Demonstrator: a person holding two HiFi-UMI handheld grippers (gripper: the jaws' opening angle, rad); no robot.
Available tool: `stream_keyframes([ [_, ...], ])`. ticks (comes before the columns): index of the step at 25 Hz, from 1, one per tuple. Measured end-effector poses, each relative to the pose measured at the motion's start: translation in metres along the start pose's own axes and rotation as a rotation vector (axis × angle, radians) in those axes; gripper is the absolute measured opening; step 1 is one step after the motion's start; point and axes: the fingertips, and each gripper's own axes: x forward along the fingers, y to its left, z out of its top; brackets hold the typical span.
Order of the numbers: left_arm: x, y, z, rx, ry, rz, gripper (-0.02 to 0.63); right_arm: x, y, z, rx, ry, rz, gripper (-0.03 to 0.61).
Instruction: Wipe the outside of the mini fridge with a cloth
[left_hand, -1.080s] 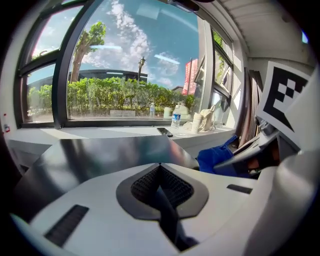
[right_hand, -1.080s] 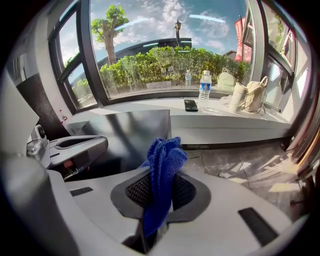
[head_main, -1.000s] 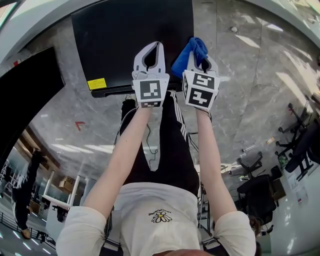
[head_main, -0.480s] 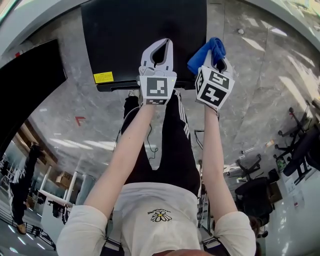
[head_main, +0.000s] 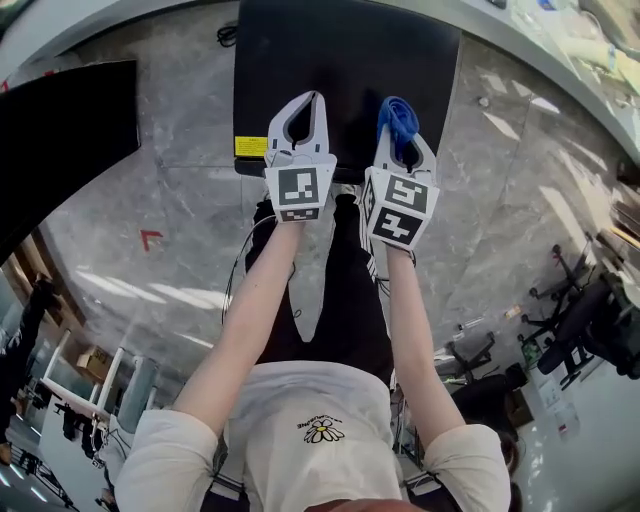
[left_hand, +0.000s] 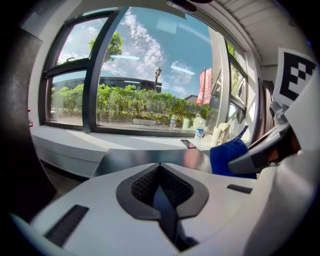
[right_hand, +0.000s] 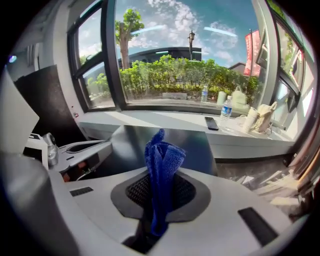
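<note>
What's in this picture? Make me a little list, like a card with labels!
Fridge: black mini fridge, seen from above
Left gripper: shut, nothing in it, over the fridge top
Right gripper: shut on the cloth
Cloth: blue, bunched, sticking out past the jaws
Touching the fridge: cannot tell
Floor: shiny grey stone

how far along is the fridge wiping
Done: the blue cloth is picked up and clamped in the right gripper. In hand: both grippers hover over the top of the black mini fridge, with the left gripper shut and empty. Whether the cloth touches the surface can't be confirmed. Left: seemingly all the wiping, top and sides; no wiped patch is visible.
</note>
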Motion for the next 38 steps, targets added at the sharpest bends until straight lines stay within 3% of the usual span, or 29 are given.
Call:
stream_keyframes([
  [7, -0.072, 0.099, 0.026, 0.027, -0.054, 0.07, 0.005, -0.017, 0.129, 0.027, -0.076, -0.021, 0.119, 0.064],
  [11, -0.115, 0.166, 0.013, -0.005, -0.053, 0.164, 0.005, -0.034, 0.213, 0.03, -0.115, -0.042, 0.22, 0.064],
  [15, -0.143, 0.198, -0.009, -0.025, -0.023, 0.197, 0.005, -0.041, 0.274, 0.021, -0.102, -0.023, 0.315, 0.064],
  [20, -0.143, 0.202, -0.04, -0.03, 0.024, 0.179, 0.005, 0.012, 0.277, -0.015, -0.047, 0.091, 0.282, 0.064],
  [23, -0.137, 0.21, -0.052, -0.029, 0.04, 0.182, 0.005, 0.05, 0.271, -0.032, -0.095, 0.136, 0.226, 0.064],
  [27, -0.138, 0.213, -0.064, -0.032, 0.059, 0.184, 0.005, 0.062, 0.274, -0.034, -0.182, 0.136, 0.219, 0.064],
  [31, -0.129, 0.201, -0.069, -0.037, 0.076, 0.179, 0.005, 0.058, 0.279, -0.034, -0.166, 0.133, 0.252, 0.064],
  [38, -0.098, 0.149, -0.062, -0.027, 0.063, 0.136, 0.005, 0.055, 0.227, -0.042, -0.152, 0.115, 0.221, 0.064],
])
